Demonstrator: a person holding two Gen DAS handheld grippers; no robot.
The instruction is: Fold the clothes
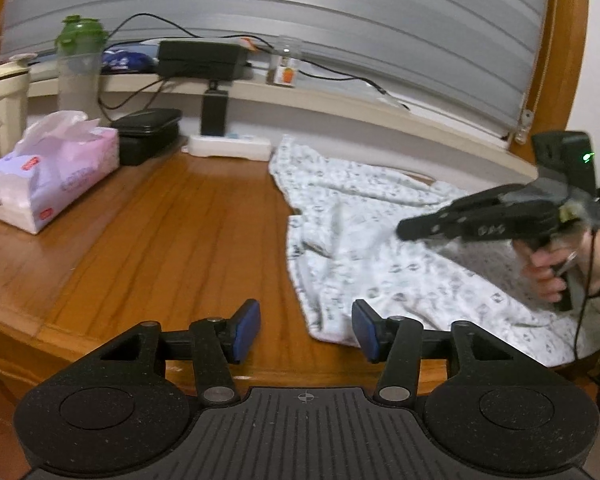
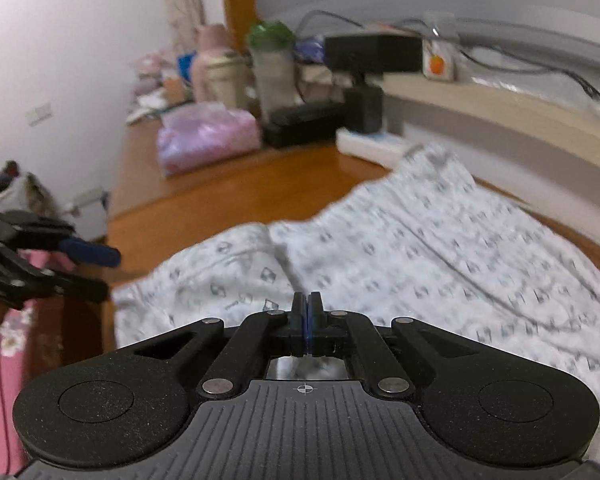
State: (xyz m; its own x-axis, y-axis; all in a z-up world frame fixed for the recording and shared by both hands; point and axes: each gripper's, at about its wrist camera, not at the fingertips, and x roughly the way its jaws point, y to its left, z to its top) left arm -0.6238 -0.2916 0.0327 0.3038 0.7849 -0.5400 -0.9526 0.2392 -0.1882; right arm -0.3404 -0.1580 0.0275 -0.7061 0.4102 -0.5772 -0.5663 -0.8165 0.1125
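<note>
Garment (image 1: 380,240), white w/ small grey print, lies rumpled on the wooden table (image 1: 160,240), at 3 o'clock of the tissue pack (image 1: 52,172). Left gripper (image 1: 306,330): fingers apart, nothing between, at cloth's near corner. Right gripper (image 2: 307,320): fingers together over cloth; poss. pinching fabric, view too blurred.
</note>
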